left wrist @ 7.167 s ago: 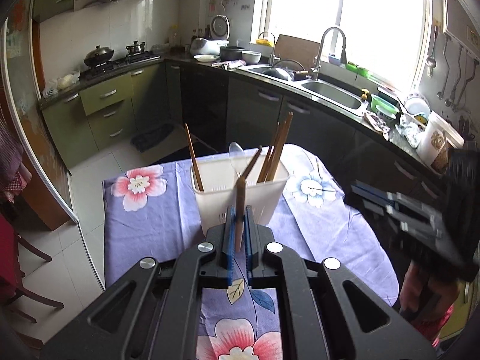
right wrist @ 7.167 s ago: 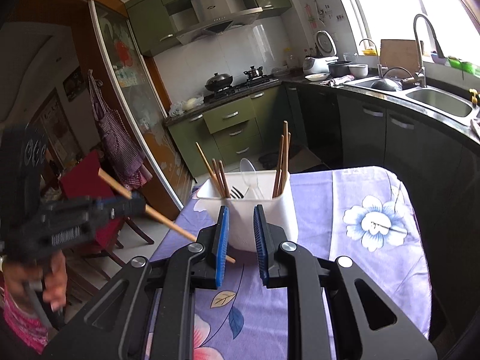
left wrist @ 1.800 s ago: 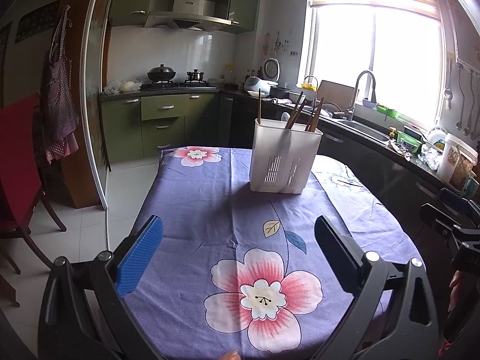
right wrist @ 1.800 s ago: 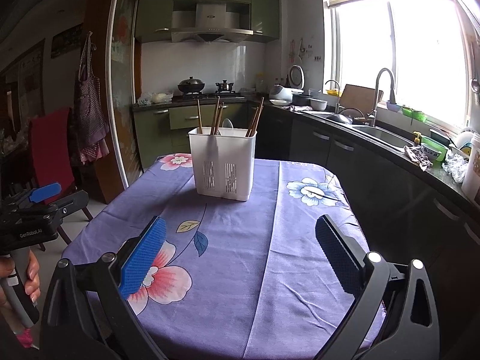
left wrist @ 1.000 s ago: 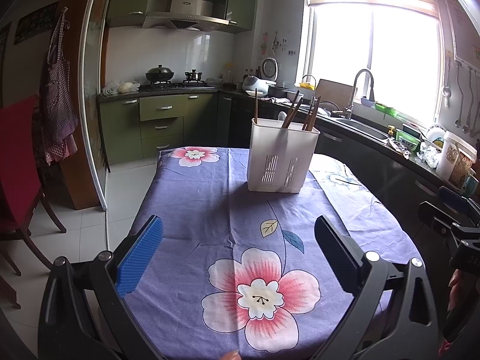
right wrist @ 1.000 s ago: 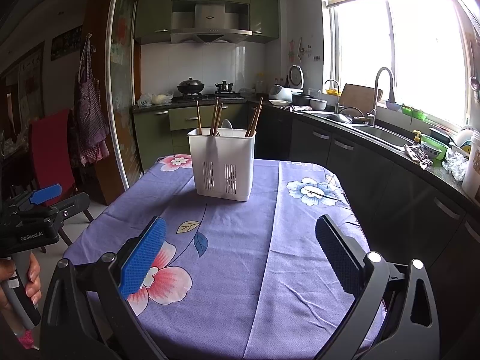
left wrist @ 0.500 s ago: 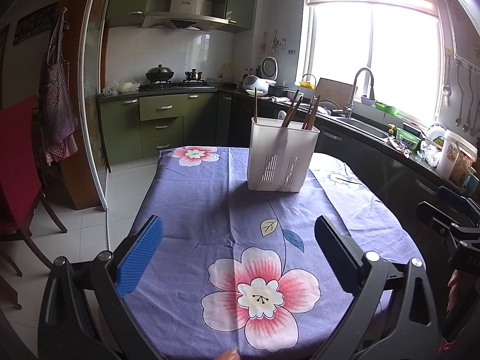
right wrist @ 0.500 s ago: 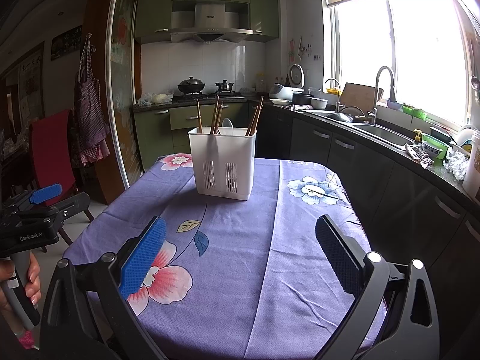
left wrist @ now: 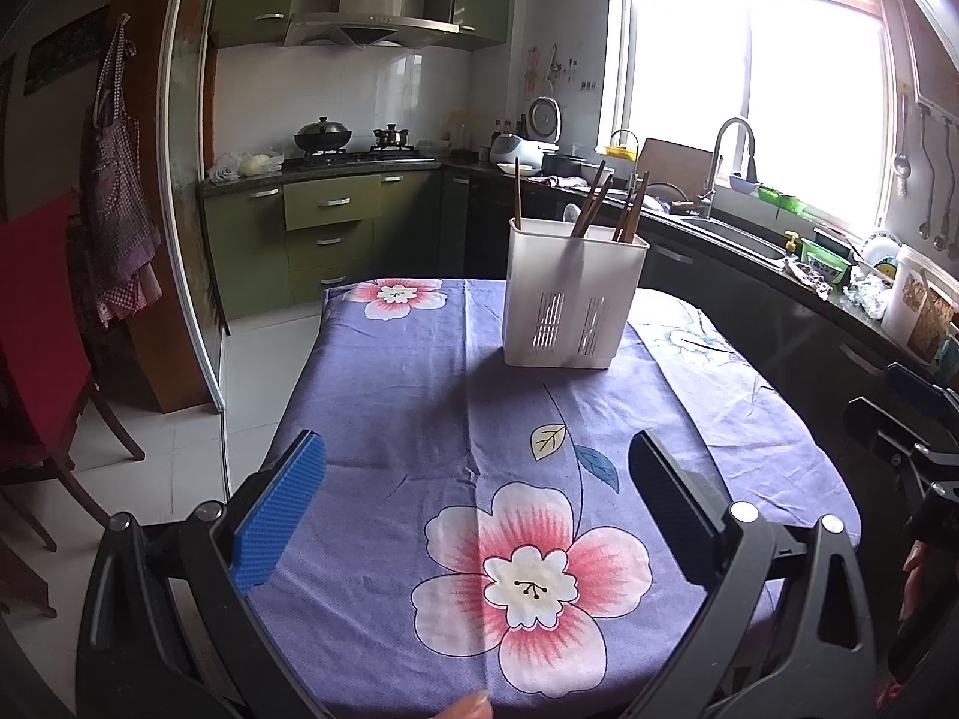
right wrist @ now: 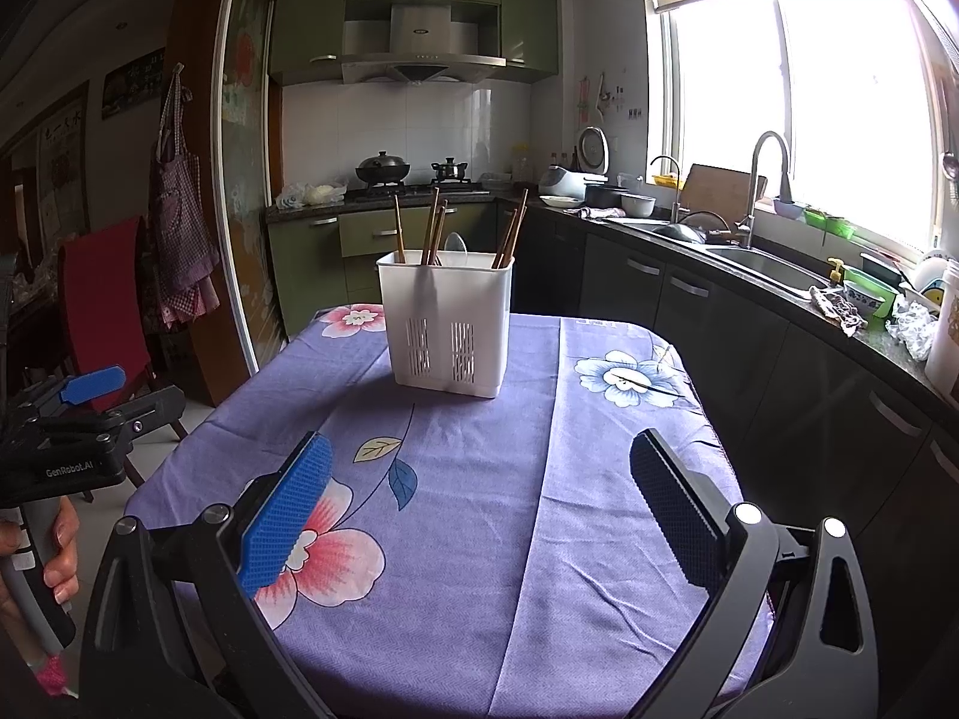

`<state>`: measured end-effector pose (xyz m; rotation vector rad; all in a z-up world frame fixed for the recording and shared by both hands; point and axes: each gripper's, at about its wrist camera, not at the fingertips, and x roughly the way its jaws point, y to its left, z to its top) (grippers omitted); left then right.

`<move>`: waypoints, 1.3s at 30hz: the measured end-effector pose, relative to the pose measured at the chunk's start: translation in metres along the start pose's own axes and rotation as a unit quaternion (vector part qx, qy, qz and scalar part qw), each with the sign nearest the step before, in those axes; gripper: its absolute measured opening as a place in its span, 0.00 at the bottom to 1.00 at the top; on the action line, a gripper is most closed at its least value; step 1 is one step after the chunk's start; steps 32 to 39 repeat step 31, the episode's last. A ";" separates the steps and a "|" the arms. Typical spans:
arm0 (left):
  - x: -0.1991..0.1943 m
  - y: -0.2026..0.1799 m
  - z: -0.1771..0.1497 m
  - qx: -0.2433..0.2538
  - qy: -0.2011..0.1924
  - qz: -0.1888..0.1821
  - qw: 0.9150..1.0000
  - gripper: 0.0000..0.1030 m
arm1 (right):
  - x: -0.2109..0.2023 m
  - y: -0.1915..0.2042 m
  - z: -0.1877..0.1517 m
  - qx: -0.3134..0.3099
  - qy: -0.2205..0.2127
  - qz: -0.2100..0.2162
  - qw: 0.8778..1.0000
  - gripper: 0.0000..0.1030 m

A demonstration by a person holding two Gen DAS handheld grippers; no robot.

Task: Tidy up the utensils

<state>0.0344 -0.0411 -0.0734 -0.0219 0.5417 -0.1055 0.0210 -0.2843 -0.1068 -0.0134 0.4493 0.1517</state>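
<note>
A white slotted utensil holder [left wrist: 572,296] [right wrist: 446,326] stands upright on the far half of the purple flowered tablecloth [left wrist: 419,395] [right wrist: 455,479]. Several brown chopsticks [left wrist: 590,210] [right wrist: 431,227] and a pale spoon [right wrist: 455,245] stick out of its top. My left gripper [left wrist: 473,479] hangs open at the near edge of the table, well short of the holder, with nothing between its fingers. My right gripper [right wrist: 479,479] is open too and just as far back. In the right wrist view the left gripper shows at the left edge, held by a hand [right wrist: 57,545].
A red chair [left wrist: 42,323] [right wrist: 111,299] stands left of the table. A dark counter with a sink and tap [left wrist: 728,180] [right wrist: 761,198] runs along the right under the window. Green cabinets and a stove with pots [left wrist: 323,138] line the back wall.
Seven seconds ago my left gripper was shut on a chopstick at the holder. Both grippers have since pulled back and opened; over the last second almost nothing moves.
</note>
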 end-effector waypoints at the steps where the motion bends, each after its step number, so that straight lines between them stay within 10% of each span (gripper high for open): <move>1: -0.001 0.001 0.000 -0.003 -0.003 -0.008 1.000 0.93 | 0.000 0.000 -0.001 0.000 0.000 0.000 1.000 0.95; 39: 0.010 0.001 -0.001 -0.003 0.016 -0.004 1.000 0.93 | 0.007 0.001 -0.004 0.000 0.004 -0.002 1.000 0.95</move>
